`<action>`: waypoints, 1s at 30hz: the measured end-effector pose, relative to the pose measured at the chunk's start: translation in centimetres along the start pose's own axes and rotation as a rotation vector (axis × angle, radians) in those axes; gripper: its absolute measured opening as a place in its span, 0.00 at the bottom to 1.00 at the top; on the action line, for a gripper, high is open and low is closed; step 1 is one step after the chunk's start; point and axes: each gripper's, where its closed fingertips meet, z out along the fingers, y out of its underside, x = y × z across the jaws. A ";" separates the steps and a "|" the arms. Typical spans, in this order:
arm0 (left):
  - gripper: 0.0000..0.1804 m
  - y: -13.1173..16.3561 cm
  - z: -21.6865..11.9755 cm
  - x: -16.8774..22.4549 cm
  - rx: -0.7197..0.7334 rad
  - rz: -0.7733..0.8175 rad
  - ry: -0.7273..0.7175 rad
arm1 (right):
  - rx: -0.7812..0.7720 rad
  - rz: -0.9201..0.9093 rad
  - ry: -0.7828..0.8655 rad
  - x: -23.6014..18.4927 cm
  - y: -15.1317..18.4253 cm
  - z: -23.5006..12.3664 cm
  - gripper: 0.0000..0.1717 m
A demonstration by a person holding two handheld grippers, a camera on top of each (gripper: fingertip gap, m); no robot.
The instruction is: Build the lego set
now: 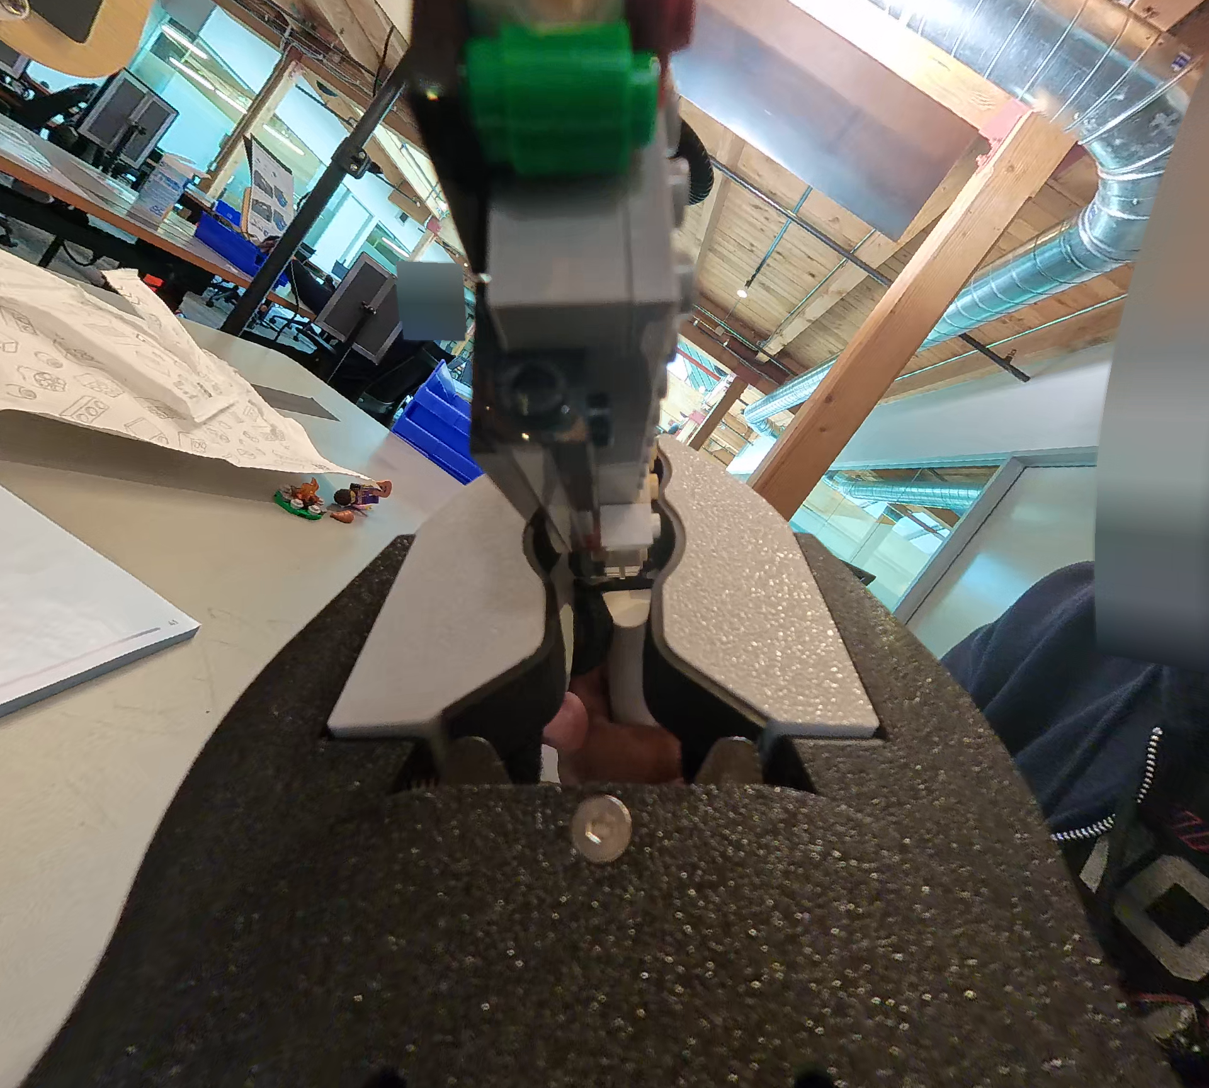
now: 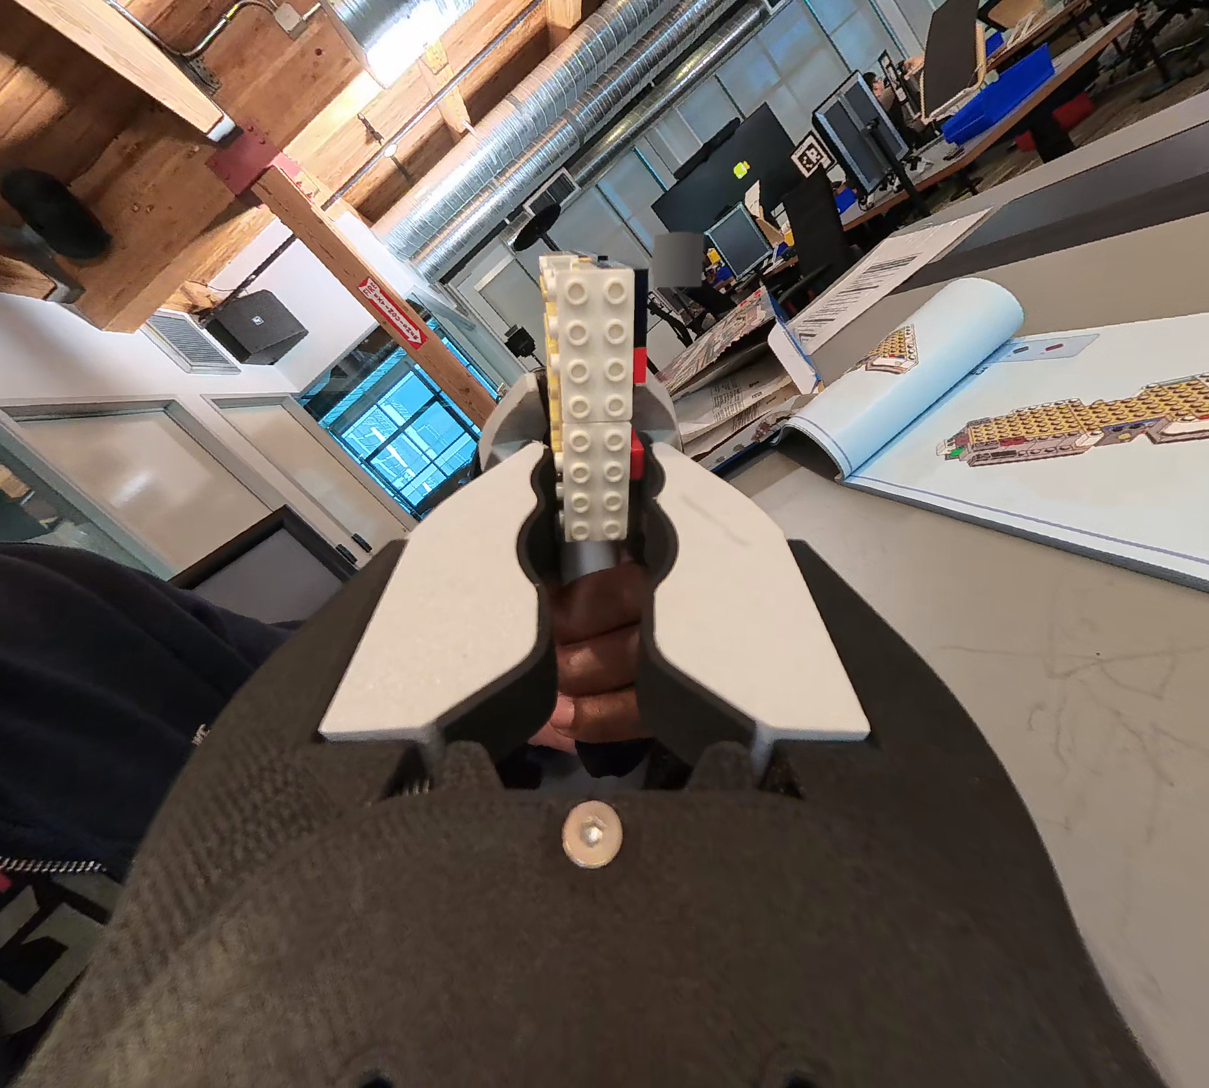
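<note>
Grey table [image 2: 916, 697] carries an open instruction booklet [image 2: 1047, 468] on the right; far left sit a printed paper bag [image 1: 131, 376] and tiny figures [image 1: 330, 497]. Both grippers are raised, clamped on one long brick build: left gripper [image 1: 605, 540] on its grey end [image 1: 576, 271], right gripper [image 2: 598, 468] on the white studded end [image 2: 595, 402]. I'd keep both grips square, no twisting.

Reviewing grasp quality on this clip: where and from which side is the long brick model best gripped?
Judging by shape, across its narrow width, on the flat side faces rather than the studded face. The right gripper closes that way on the brick model, near its white end; the left gripper appears to grip the grey end.
</note>
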 end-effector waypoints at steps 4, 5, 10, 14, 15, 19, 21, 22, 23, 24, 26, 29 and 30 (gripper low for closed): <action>0.13 0.0 0.0 0.1 0.000 0.005 0.003 | -0.004 -0.003 -0.006 -0.1 0.0 0.0 0.14; 0.13 0.0 0.0 0.1 0.003 0.009 0.000 | -0.006 -0.002 -0.007 -0.1 0.0 0.0 0.14; 0.13 -1.0 -0.4 -0.3 0.089 -0.049 -0.001 | 0.002 -0.027 0.023 0.2 0.0 -0.1 0.21; 0.13 -1.9 -0.9 -0.5 0.148 -0.143 0.044 | 0.022 -0.036 0.019 0.0 -0.3 -0.1 0.24; 0.13 -1.9 -0.9 -0.4 0.156 -0.163 0.054 | 0.029 -0.037 0.017 -0.1 -0.4 0.0 0.25; 0.13 -1.4 -0.6 -0.4 0.138 -0.203 0.068 | 0.059 -0.071 0.021 -0.4 -0.9 -0.1 0.25; 0.13 -1.2 -0.5 -0.4 0.131 -0.200 0.069 | 0.054 -0.090 0.035 -0.4 -0.9 -0.2 0.25; 0.13 -1.1 -0.5 -0.4 0.129 -0.203 0.074 | 0.046 -0.091 0.039 -0.3 -0.8 -0.1 0.25; 0.13 -1.0 -0.4 -0.3 0.124 -0.208 0.078 | 0.034 -0.089 0.046 -0.2 -0.7 0.0 0.25; 0.13 -0.8 -0.3 -0.2 0.116 -0.208 0.082 | 0.024 -0.089 0.051 -0.2 -0.5 0.1 0.24; 0.13 -0.4 -0.1 -0.1 0.091 -0.205 0.085 | 0.027 -0.093 0.057 -0.1 -0.5 0.1 0.19; 0.13 -0.2 0.2 0.2 0.060 -0.215 0.108 | 0.039 -0.127 0.045 -0.6 -1.0 -0.1 0.15; 0.14 -0.1 0.3 0.3 0.039 -0.216 0.113 | 0.041 -0.141 0.043 -0.8 -1.2 -0.1 0.14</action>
